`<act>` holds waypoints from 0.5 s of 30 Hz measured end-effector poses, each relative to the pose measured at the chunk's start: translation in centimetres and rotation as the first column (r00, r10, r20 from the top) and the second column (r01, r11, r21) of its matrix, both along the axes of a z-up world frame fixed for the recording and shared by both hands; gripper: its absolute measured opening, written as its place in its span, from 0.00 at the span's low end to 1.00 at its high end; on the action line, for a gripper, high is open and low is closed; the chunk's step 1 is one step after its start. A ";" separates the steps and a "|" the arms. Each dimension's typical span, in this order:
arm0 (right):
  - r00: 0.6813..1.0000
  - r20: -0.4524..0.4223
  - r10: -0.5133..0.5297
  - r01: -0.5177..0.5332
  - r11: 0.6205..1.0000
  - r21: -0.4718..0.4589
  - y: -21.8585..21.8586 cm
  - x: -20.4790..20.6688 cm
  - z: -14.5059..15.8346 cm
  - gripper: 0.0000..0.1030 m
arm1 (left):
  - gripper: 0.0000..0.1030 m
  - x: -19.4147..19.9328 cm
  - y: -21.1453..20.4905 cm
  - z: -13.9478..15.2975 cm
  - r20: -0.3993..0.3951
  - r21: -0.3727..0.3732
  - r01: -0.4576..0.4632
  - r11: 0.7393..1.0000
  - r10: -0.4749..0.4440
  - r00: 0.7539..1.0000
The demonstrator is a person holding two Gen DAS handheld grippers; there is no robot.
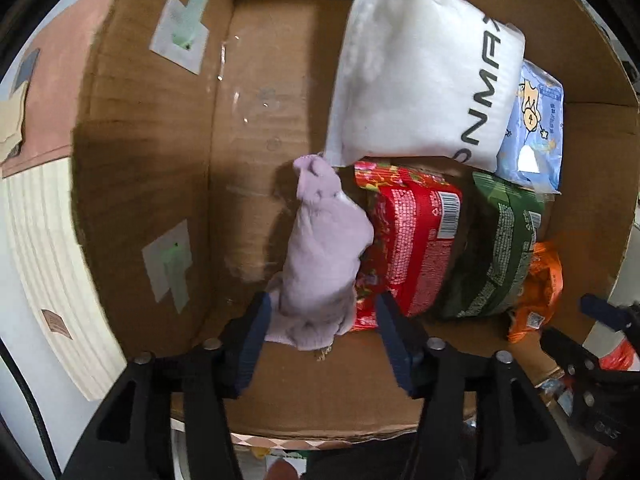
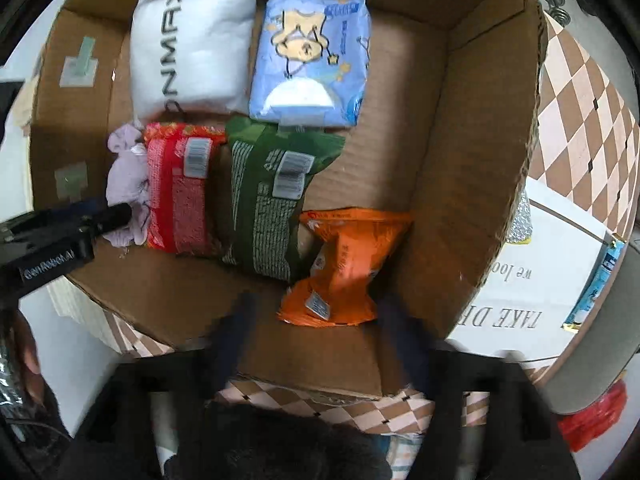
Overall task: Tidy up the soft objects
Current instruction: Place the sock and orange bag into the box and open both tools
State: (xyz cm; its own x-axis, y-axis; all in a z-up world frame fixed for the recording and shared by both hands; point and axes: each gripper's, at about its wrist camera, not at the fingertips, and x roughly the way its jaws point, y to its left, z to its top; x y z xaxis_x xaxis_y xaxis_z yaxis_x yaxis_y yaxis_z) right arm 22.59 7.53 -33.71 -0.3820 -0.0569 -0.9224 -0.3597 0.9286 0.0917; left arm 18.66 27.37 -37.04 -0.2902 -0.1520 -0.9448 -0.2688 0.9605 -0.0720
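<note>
- Lilac cloth point(image 1: 320, 256) lies bunched in a cardboard box point(image 1: 160, 184), against a red packet point(image 1: 416, 240), between the left gripper's point(image 1: 322, 340) spread fingers.
- Right gripper point(image 2: 316, 344) hovers wide open over the near wall, empty, by an orange packet point(image 2: 344, 268).
- Box also holds a white pillow point(image 2: 192, 44), blue pack point(image 2: 312, 60) and green packet point(image 2: 272, 196).

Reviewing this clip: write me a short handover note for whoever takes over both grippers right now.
Left gripper: open, jaws either side of the lilac cloth, inside the cardboard box.
Right gripper: blurred, looks open and empty, by the orange packet.
Done: white pillow pack, blue pack, red packet, green packet lie in the box.
Left: cloth placement unclear.
</note>
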 end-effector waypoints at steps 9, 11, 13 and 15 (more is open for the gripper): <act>0.991 0.132 -0.002 0.000 1.000 0.014 -0.1 -1.2 2.8 0.76 | 0.60 -1.8 -0.3 3.8 0.102 0.010 -0.004 1.000 0.003 0.995; 0.984 0.181 0.001 -0.005 1.000 0.019 -0.1 -2.1 3.7 0.76 | 0.60 -2.8 -0.8 5.5 0.156 0.025 -0.005 1.000 0.001 0.988; 0.976 0.218 -0.001 -0.006 1.000 0.029 -0.2 -3.2 4.5 0.77 | 0.60 -3.9 -1.2 7.2 0.209 0.056 -0.012 0.998 0.000 0.978; 0.968 0.249 -0.032 0.019 0.998 0.055 -0.5 -3.9 5.4 0.77 | 0.60 -4.9 -1.4 8.8 0.260 0.076 -0.033 0.997 0.012 0.966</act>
State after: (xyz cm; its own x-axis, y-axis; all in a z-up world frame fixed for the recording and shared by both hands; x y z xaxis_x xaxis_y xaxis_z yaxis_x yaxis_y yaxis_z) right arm 18.66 7.05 -28.35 -0.1397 0.0003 -0.9902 -0.3538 0.9340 0.0502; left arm 13.76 25.99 -28.26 -0.0311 -0.0772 -0.9965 -0.2724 0.9599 -0.0659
